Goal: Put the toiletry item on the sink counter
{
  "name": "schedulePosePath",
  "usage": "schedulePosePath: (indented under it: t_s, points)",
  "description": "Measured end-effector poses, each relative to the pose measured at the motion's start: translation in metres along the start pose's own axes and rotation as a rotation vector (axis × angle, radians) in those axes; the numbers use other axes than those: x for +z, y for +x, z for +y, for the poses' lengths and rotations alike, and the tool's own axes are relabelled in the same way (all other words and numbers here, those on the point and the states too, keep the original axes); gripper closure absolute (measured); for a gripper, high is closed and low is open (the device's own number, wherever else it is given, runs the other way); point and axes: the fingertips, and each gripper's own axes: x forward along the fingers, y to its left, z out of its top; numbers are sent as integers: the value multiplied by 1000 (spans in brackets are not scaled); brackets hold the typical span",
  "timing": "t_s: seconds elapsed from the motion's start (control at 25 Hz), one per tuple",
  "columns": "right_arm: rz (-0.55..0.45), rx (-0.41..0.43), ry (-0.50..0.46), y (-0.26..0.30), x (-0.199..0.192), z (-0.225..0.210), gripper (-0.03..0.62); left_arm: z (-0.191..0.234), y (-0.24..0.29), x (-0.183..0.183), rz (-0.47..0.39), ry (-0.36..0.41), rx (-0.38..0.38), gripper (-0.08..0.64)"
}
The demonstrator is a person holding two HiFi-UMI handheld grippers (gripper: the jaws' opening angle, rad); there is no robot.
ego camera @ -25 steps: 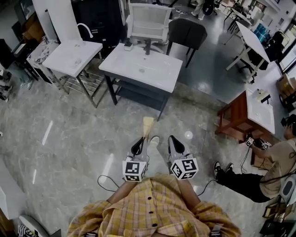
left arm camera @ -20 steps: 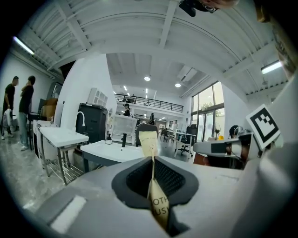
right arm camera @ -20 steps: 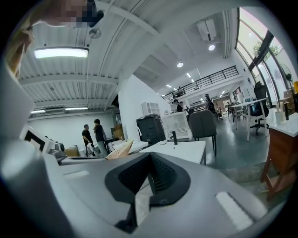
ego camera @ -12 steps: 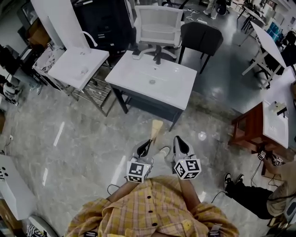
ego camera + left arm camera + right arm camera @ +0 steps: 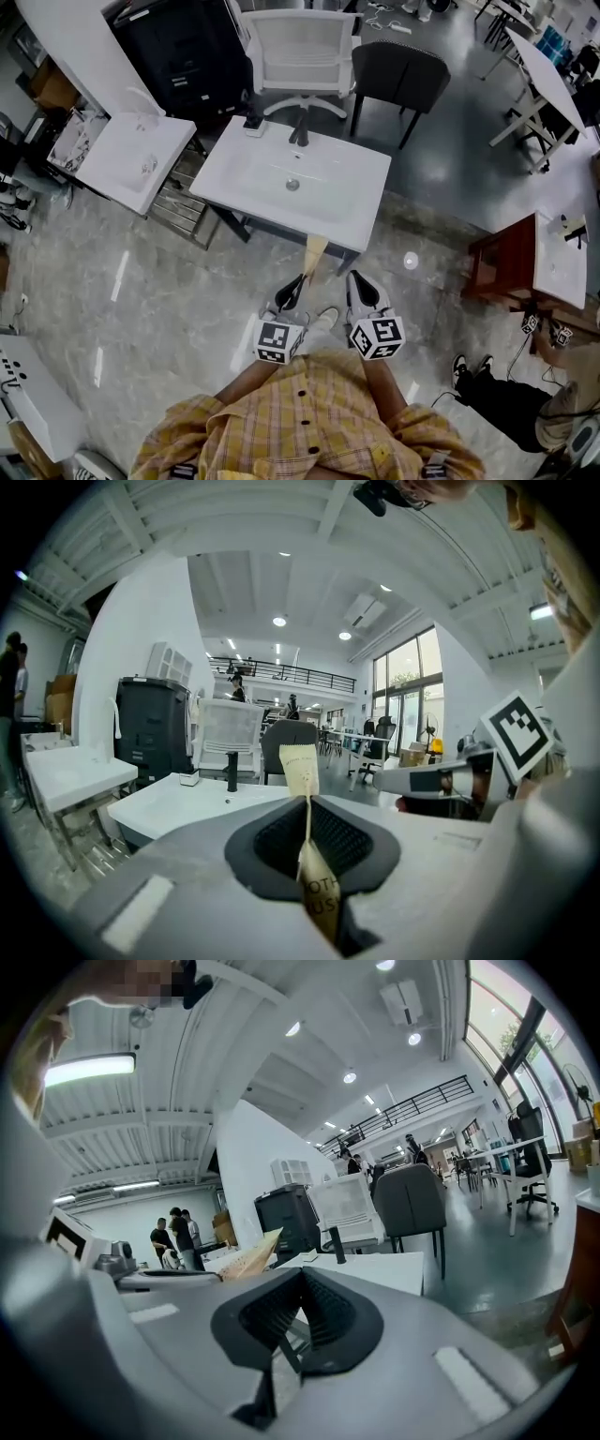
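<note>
My left gripper point(image 5: 297, 284) is pinching the slim tan paper sachet point(image 5: 315, 254), pointing it lengthwise at the white ceramic sink worktop point(image 5: 349, 192) just beyond its far tip.

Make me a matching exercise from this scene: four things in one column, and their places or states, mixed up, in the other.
Things:
1. packet
2. white chair
3. black chair
4. right gripper

Places or states:
A. shut, nothing in it
B. behind the sink counter, near the tap
C. clamped in the left gripper
D. to the right of the white chair in the head view

Pairs: 1-C, 2-B, 3-D, 4-A.
</note>
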Motion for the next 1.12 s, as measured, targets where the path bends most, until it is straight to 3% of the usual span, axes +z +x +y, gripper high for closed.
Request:
schedulePosePath:
  t_s: [0.48,1.12]
  points:
    - [-15,-16,-5,59,27,-67,592,17,91,16,39,13,-5,548]
    - [15,-78,44,66,16,-87,592,26,127,15,90,54,-52,548]
